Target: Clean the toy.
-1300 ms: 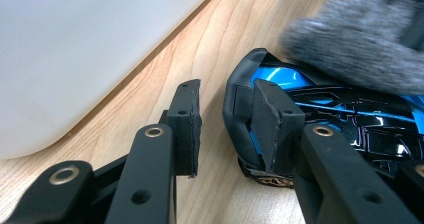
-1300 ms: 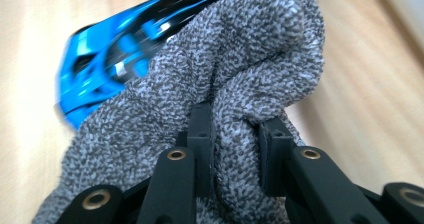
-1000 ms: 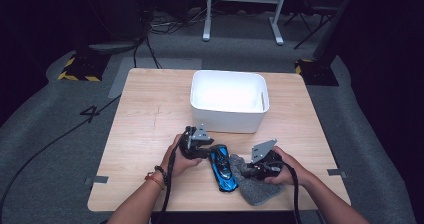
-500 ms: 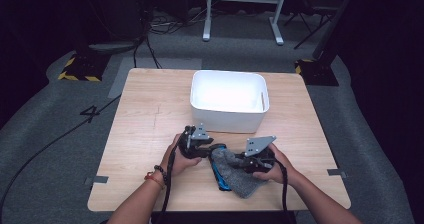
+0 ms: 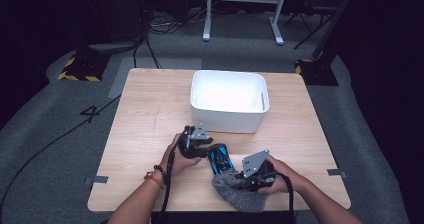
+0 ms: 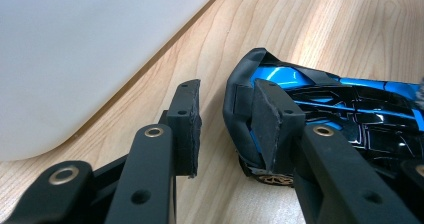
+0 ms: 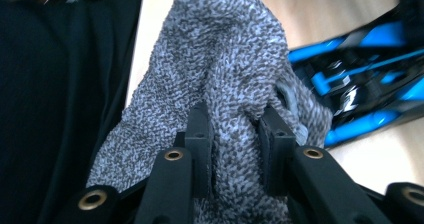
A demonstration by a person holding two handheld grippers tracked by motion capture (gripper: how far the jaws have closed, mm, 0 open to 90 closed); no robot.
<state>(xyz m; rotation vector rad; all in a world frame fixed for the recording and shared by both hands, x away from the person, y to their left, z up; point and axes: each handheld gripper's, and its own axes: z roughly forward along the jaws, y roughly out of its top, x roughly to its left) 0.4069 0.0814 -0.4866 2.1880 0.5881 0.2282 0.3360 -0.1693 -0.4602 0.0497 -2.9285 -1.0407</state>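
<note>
A blue and black toy car (image 5: 219, 159) lies on the wooden table (image 5: 150, 114), in front of the white tub. My left gripper (image 5: 206, 148) is shut on the car's far end. In the left gripper view one pad (image 6: 272, 121) lies flat on the black bumper of the car (image 6: 350, 99) and the other pad stands just beside it. My right gripper (image 5: 240, 185) is shut on a bunched grey knitted cloth (image 5: 234, 196) that covers the car's near end. In the right gripper view the cloth (image 7: 220, 59) fills the gap in the gripper (image 7: 235, 119), with the car (image 7: 370, 74) beyond.
An empty white tub (image 5: 227, 120) stands at the middle back of the table; its wall (image 6: 75, 49) is close beside my left gripper. The table's front edge is just below the cloth. The person's dark clothing (image 7: 50, 109) lies past that edge.
The right gripper dragged the cloth from the car's right side up over its middle, then back toward the front edge. The left gripper and the car kept still.
</note>
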